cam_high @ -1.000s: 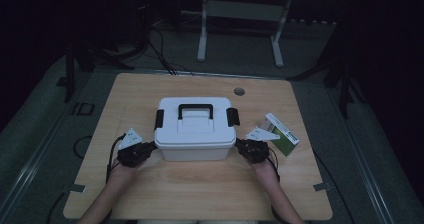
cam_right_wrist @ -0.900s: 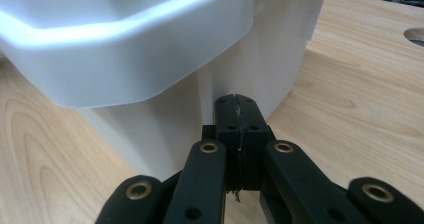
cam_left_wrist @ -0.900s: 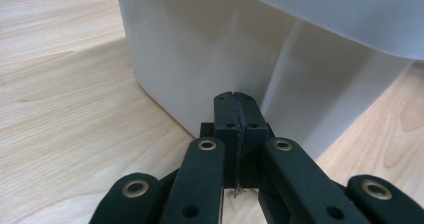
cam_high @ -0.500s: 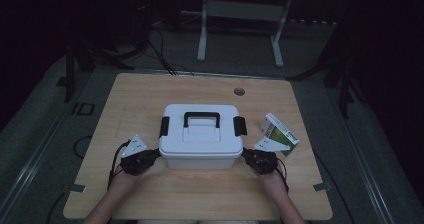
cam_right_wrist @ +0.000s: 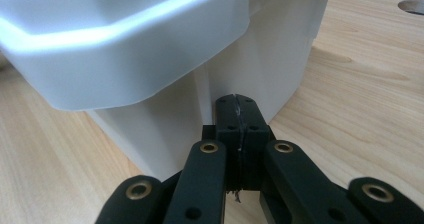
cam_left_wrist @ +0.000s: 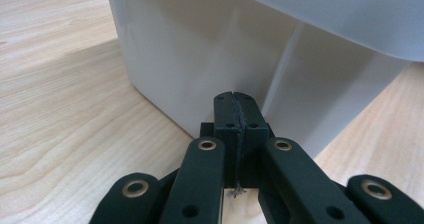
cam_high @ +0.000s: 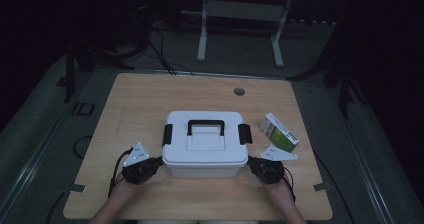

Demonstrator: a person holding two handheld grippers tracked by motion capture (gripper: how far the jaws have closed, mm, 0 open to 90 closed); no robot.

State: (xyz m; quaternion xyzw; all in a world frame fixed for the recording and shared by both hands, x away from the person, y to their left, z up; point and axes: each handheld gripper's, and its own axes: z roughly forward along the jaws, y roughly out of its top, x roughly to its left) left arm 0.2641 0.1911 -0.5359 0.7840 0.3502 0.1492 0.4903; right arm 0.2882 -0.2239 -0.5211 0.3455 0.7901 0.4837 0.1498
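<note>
A white plastic box (cam_high: 205,144) with a black carry handle (cam_high: 205,126) and black side latches stands on the wooden table (cam_high: 145,99). My left gripper (cam_high: 159,162) is shut, its tips against the box's near left corner (cam_left_wrist: 200,79). My right gripper (cam_high: 251,163) is shut too, tips against the near right corner (cam_right_wrist: 210,84) under the lid's rim. In the left gripper view the jaws of the left gripper (cam_left_wrist: 234,100) meet with nothing between them, and so do those of the right gripper (cam_right_wrist: 236,103) in its own view.
A green and white carton (cam_high: 279,132) lies on the table right of the box. A round grommet hole (cam_high: 239,91) sits near the far edge. Cables and a desk frame stand on the dark floor beyond the table.
Both hands have drawn back toward the near edge, and the box has slid the same way between the two shut grippers. The carton has stayed in place.
</note>
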